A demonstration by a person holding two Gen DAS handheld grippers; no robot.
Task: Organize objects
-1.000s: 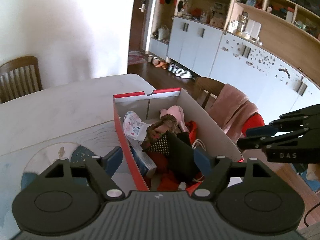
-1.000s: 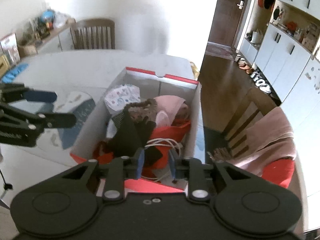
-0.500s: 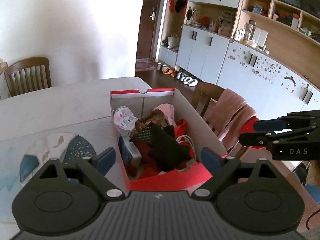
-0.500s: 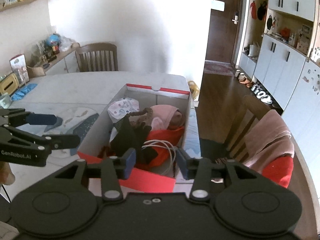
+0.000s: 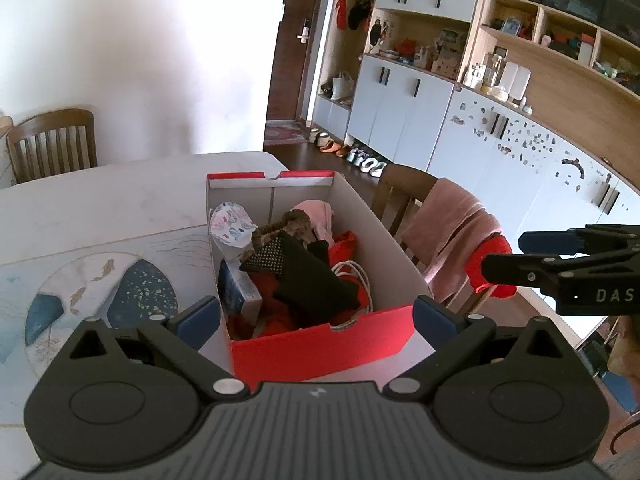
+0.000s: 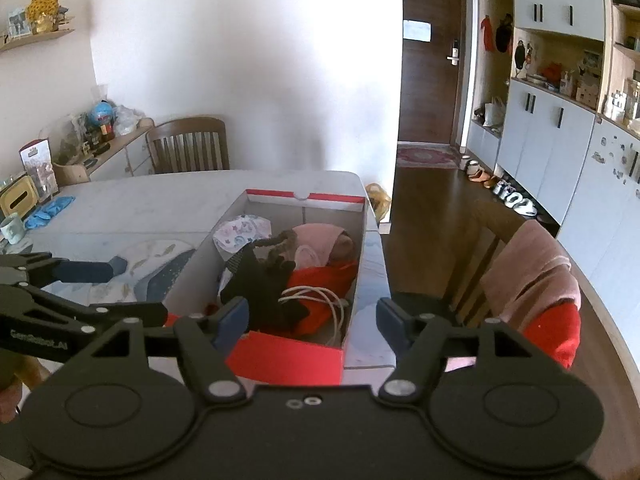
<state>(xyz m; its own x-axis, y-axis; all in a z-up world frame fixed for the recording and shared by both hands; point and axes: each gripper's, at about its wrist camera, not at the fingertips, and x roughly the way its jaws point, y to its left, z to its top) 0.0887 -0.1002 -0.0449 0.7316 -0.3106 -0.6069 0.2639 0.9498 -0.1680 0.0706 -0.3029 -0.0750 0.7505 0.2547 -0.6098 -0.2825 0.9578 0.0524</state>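
Note:
A red-and-white shoebox (image 5: 320,348) (image 6: 288,356) stands open on the table, near its right edge. Inside lie a black glove (image 5: 304,276), a white cable (image 5: 356,276), a patterned mask (image 5: 230,226), pink cloth (image 5: 316,210), red cloth (image 5: 344,244) and a small blue-white carton (image 5: 240,288). My left gripper (image 5: 316,316) hangs just short of the box's near end, jaws opening wide, touching nothing. It also shows at the left of the right wrist view (image 6: 138,290). My right gripper (image 6: 313,315) hovers at the box's near right corner, jaws opening, nothing held; from the left wrist it appears far right (image 5: 505,254).
A round fish-print placemat (image 5: 100,292) lies left of the box. A chair draped with a pink towel (image 5: 452,232) and red cloth stands right of the table. Another chair (image 6: 188,146) is at the far end. Blue gloves (image 6: 50,210) and a mug lie far left.
Both grippers have drawn back from the box, so its red front wall now shows. Both sets of jaws have spread wider; the right one was nearly shut over the cable before.

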